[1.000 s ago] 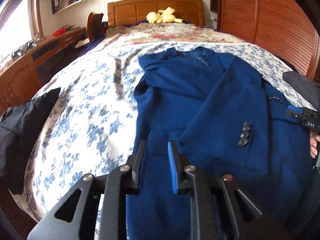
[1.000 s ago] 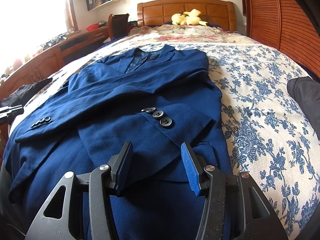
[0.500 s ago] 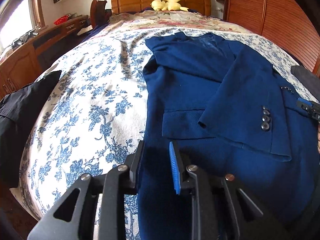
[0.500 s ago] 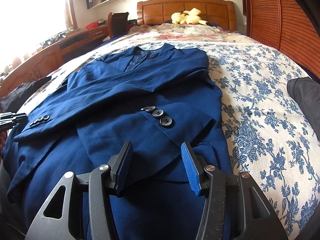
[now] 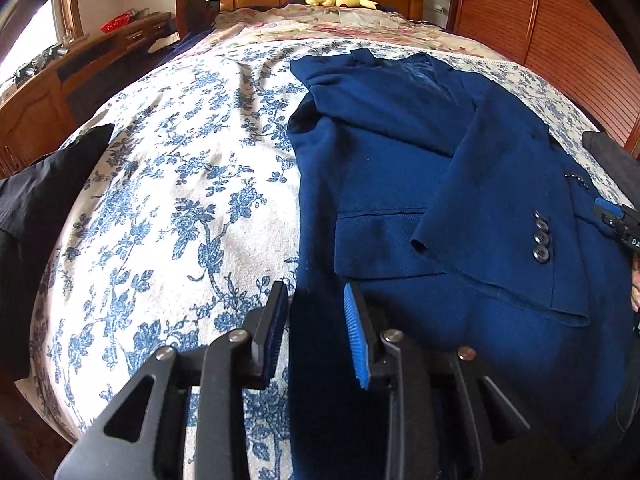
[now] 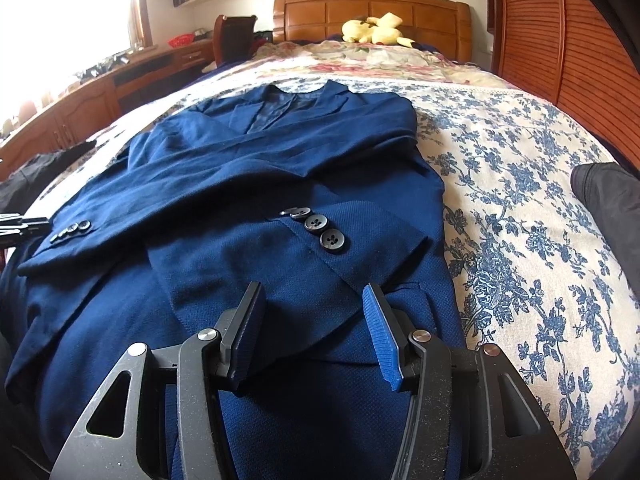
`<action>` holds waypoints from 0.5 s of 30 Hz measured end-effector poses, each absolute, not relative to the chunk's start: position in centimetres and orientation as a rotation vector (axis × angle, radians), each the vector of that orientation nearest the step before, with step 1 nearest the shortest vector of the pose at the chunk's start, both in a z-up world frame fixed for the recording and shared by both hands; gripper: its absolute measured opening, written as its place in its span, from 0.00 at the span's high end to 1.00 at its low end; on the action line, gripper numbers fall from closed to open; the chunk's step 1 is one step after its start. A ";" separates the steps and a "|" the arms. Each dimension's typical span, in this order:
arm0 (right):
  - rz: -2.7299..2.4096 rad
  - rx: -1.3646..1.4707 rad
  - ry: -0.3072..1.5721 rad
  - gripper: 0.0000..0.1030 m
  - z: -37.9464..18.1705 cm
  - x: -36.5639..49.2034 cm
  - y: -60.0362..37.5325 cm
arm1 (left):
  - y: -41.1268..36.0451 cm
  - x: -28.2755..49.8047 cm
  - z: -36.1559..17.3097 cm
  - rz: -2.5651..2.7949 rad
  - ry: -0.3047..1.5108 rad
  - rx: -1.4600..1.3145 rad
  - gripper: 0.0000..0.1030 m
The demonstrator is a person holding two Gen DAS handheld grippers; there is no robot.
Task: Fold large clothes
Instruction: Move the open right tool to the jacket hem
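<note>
A navy blue suit jacket (image 5: 400,168) lies flat on the floral bedspread (image 5: 180,200), collar toward the headboard, both sleeves folded across its front. It also shows in the right wrist view (image 6: 248,184). My left gripper (image 5: 316,300) is open over the jacket's lower left hem edge. My right gripper (image 6: 312,304) is open over the lower right hem, just below the sleeve cuff with dark buttons (image 6: 324,232). The right gripper's tip shows at the far right of the left wrist view (image 5: 620,224).
A black garment (image 5: 36,208) lies at the bed's left edge; another dark garment (image 6: 608,208) lies at the right edge. A yellow plush toy (image 6: 376,28) sits by the wooden headboard (image 6: 372,12). A wooden desk (image 6: 80,108) stands to the left, a slatted wooden wall to the right.
My left gripper has moved left and slightly up along the hem to the jacket's left edge; its jaws have opened wider. The right gripper has hardly moved.
</note>
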State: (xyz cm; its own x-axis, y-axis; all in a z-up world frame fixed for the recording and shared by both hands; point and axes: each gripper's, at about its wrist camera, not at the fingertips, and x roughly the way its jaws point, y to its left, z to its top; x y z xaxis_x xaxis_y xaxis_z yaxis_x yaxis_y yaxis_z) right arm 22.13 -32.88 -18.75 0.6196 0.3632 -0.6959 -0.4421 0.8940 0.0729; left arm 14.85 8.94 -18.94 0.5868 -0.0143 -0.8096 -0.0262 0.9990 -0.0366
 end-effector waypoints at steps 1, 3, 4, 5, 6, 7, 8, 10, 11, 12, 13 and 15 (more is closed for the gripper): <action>0.459 -0.121 0.781 0.50 -18.6 22.1 -32.8 | 8.9 14.7 -18.9 0.003 0.943 -0.047 0.74; 0.452 -0.141 0.793 0.50 -18.3 21.6 -33.0 | 8.9 14.0 -18.7 -0.008 0.942 -0.045 0.74; 0.453 -0.155 0.802 0.50 -17.9 21.2 -33.1 | 8.9 13.5 -18.5 -0.015 0.938 -0.046 0.74; 0.453 -0.165 0.802 0.50 -17.5 20.7 -33.6 | 8.9 13.0 -18.4 -0.021 0.934 -0.049 0.74; 0.451 -0.168 0.802 0.50 -17.1 20.2 -34.1 | 9.0 12.6 -18.2 -0.027 0.931 -0.053 0.74; 0.446 -0.170 0.807 0.50 -16.9 19.8 -34.7 | 9.0 12.1 -18.1 -0.034 0.928 -0.055 0.74; 0.440 -0.172 0.813 0.50 -16.7 19.4 -35.3 | 9.1 11.7 -17.9 -0.043 0.922 -0.055 0.74; 0.415 -0.173 0.828 0.50 -16.4 18.5 -36.8 | 9.3 11.1 -17.8 -0.057 0.916 -0.054 0.74; 0.403 -0.168 0.835 0.50 -16.2 18.0 -37.7 | 9.4 10.7 -17.7 -0.066 0.915 -0.053 0.74; 0.390 -0.164 0.846 0.50 -16.2 17.5 -38.9 | 9.4 10.5 -17.7 -0.071 0.914 -0.050 0.74; 0.380 -0.165 0.855 0.50 -16.0 17.3 -39.5 | 9.5 10.4 -17.7 -0.075 0.914 -0.048 0.74; 0.351 -0.173 0.871 0.50 -15.9 16.7 -41.0 | 9.5 10.1 -17.6 -0.079 0.914 -0.045 0.74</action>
State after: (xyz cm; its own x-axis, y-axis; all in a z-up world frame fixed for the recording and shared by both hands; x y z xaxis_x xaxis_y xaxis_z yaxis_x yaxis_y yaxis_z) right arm 16.72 -41.04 -15.91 0.5915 0.2298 -0.7729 -0.3698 0.9291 -0.0067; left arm 10.10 9.53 -17.65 0.6083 -0.0877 -0.7888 0.0495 0.9961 -0.0727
